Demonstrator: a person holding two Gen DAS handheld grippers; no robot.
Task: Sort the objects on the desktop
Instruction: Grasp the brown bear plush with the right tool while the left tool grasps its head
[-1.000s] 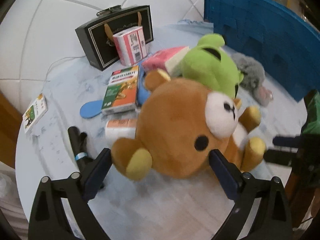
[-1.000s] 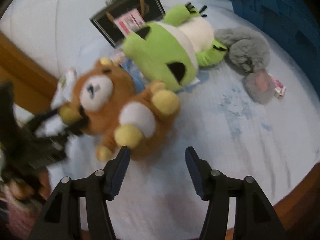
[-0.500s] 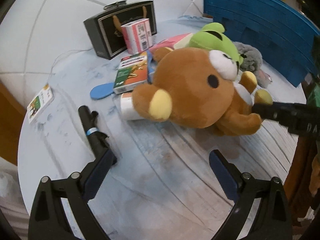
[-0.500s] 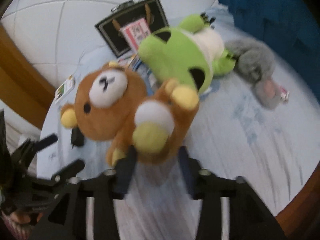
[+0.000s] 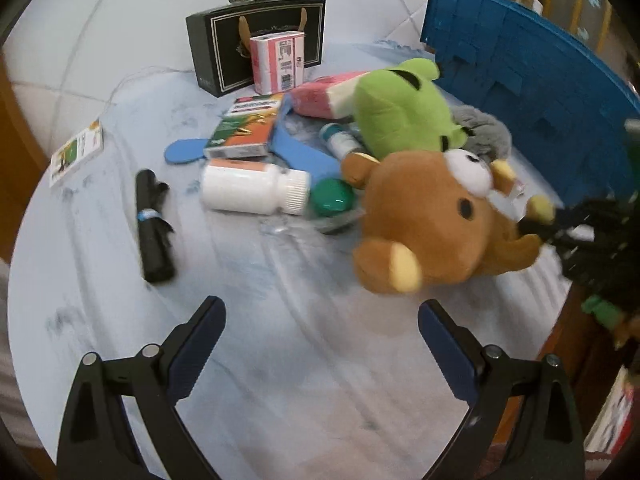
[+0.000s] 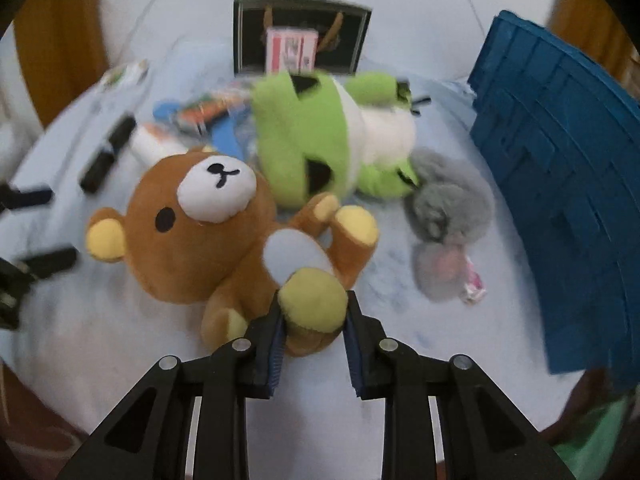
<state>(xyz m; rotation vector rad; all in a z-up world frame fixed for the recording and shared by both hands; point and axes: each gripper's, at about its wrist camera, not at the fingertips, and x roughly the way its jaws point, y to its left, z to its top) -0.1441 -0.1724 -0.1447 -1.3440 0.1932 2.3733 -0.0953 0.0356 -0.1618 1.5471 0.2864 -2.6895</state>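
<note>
The brown bear (image 6: 208, 232) lies on its back on the pale blue table (image 6: 420, 340), just in front of the green plush (image 6: 316, 140). The right tool (image 6: 313, 316) is closing on the bear's yellow foot, its pads pressing either side. The left tool (image 5: 320, 332) stands wide apart over bare table, the bear beyond its right finger.
</note>
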